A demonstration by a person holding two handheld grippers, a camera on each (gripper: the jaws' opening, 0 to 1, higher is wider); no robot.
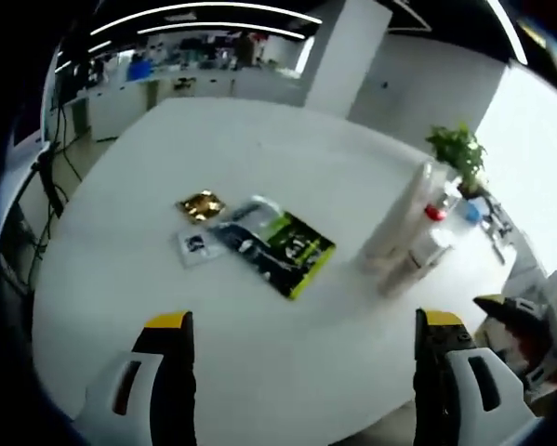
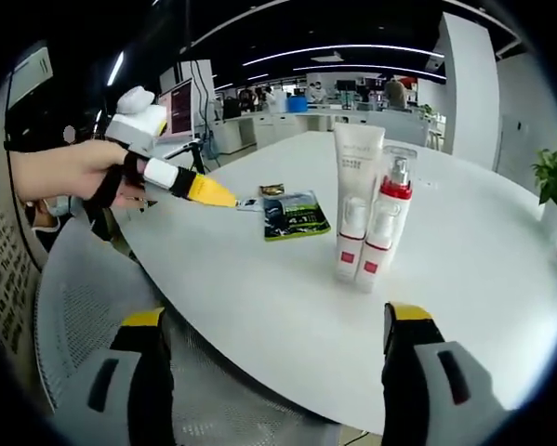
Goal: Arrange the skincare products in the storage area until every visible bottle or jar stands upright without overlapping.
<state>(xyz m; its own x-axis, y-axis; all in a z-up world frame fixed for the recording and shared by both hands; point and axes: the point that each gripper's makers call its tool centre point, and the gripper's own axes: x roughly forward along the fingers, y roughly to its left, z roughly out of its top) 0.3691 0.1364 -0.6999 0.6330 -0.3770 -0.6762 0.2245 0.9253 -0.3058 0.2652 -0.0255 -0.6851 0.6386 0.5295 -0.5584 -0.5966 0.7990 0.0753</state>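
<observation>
Both tongs wide — nothing held.
Tube (image 2: 356,200) and pump bottle (image 2: 387,223) upright, touching, frame centre on white surface (image 2: 259,297) — sachets (image 2: 295,215) behind.

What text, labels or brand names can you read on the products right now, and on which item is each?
None can be read.
White tube: grey print near its top, too blurred.
Pump bottle: red patch at its base, no letters resolved.
Green packet: white print, too small.
Gold sachet and small card: marks unreadable.

Sachets (image 1: 259,240) and bottles (image 1: 404,237) on table (image 1: 287,149)
</observation>
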